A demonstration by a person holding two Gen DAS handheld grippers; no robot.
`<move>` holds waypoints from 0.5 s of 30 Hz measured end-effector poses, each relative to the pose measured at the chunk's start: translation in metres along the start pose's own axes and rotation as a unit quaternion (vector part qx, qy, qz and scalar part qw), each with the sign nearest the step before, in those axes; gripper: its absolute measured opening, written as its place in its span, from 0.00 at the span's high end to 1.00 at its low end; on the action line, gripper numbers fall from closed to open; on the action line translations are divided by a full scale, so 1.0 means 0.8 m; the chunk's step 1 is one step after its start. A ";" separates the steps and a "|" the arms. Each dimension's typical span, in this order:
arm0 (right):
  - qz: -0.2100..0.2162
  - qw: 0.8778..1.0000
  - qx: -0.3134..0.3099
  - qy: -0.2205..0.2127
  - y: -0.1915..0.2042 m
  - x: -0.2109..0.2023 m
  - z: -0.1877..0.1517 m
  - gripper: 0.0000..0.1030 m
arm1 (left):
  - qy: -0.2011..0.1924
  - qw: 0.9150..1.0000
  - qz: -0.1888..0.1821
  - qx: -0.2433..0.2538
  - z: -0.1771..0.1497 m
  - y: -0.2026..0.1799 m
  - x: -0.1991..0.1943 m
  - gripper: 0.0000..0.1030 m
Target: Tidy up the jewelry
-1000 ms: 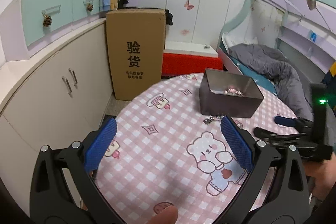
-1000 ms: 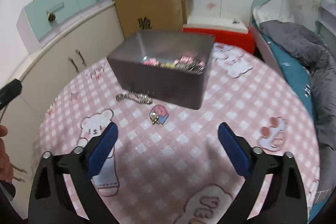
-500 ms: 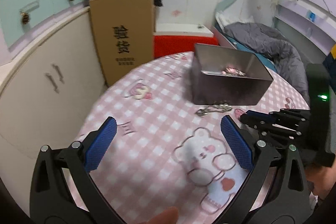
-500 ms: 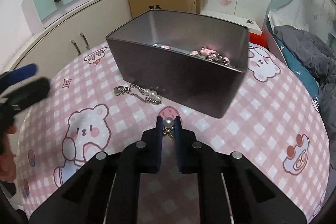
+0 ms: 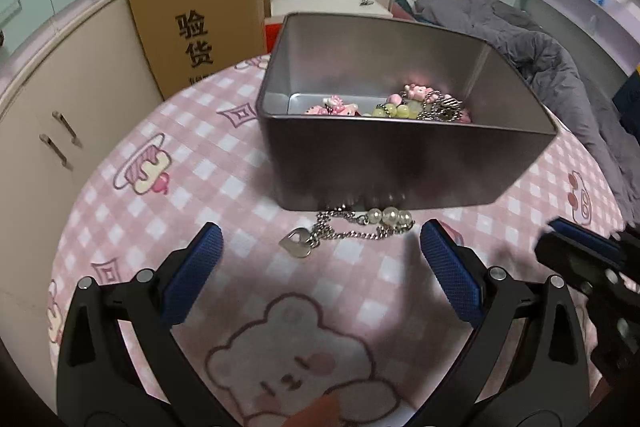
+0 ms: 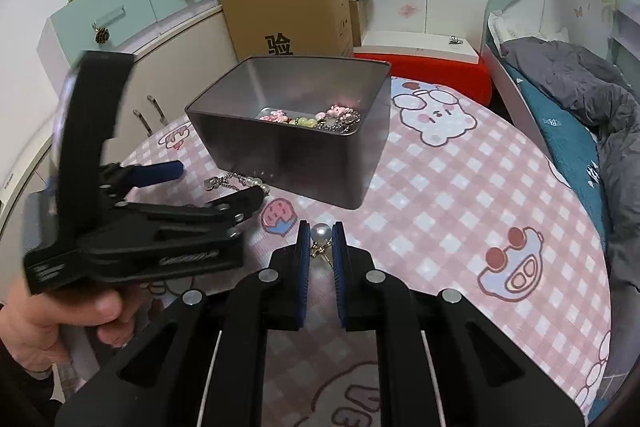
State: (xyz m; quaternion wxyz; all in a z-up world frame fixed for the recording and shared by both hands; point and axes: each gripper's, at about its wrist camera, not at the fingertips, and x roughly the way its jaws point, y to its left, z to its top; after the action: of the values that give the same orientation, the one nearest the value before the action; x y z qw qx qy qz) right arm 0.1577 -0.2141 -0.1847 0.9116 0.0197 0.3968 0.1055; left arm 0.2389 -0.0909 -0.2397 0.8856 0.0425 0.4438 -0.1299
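A grey metal box (image 5: 404,163) stands on the pink checked table and holds several pink and green trinkets (image 5: 384,107). A silver chain with pearls and a heart charm (image 5: 348,231) lies on the cloth just in front of the box. My left gripper (image 5: 320,267) is open, its fingers either side of the chain, just short of it. My right gripper (image 6: 321,239) is shut on a pearl earring (image 6: 321,233) and holds it above the table, in front of the box (image 6: 296,159). The left gripper (image 6: 168,195) also shows in the right wrist view.
A tall cardboard box (image 5: 200,23) stands behind the table beside cream cupboards (image 5: 60,131). A red and white chest (image 6: 420,67) and a bed with a grey quilt (image 6: 580,75) lie to the right. The round table's edge (image 5: 80,187) curves on the left.
My left gripper has moved forward to the box and now brackets the chain. My right gripper, shut on the pearl earring half a second ago, has lifted it and drawn back.
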 end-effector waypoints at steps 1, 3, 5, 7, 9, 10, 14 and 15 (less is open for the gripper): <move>0.000 1.000 0.001 -0.001 0.000 -0.002 -0.001 0.91 | 0.004 1.000 -0.001 -0.004 0.001 0.001 0.003 0.08; 0.001 1.000 0.001 -0.002 0.000 -0.004 0.000 0.91 | -0.004 1.000 0.003 -0.008 0.000 0.005 0.000 0.29; 0.003 1.000 0.001 -0.004 -0.001 -0.006 -0.001 0.91 | -0.012 1.000 -0.005 -0.014 -0.003 0.013 -0.005 0.43; 0.006 1.000 0.001 -0.004 -0.002 -0.007 -0.002 0.91 | -0.015 1.000 -0.015 -0.023 -0.006 0.026 -0.009 0.59; 0.009 1.000 -0.001 -0.003 0.001 -0.007 -0.003 0.91 | -0.014 0.999 -0.033 -0.034 -0.009 0.042 -0.012 0.77; 0.010 1.000 -0.002 -0.002 0.002 -0.006 -0.003 0.91 | -0.012 0.998 -0.043 -0.038 -0.009 0.049 -0.013 0.81; 0.016 1.000 -0.006 -0.004 0.009 -0.008 -0.003 0.91 | -0.010 0.997 -0.067 -0.047 -0.020 0.072 -0.022 0.91; 0.018 1.000 -0.007 -0.005 0.012 -0.009 -0.001 0.91 | -0.011 0.997 -0.069 -0.046 -0.022 0.074 -0.024 0.91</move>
State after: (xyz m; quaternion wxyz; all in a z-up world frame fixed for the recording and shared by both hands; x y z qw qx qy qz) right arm 0.1506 -0.2064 -0.1794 0.9116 0.0210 0.3913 0.1241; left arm 0.2301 -0.0265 -0.2377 0.8804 -0.0303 0.4415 -0.1703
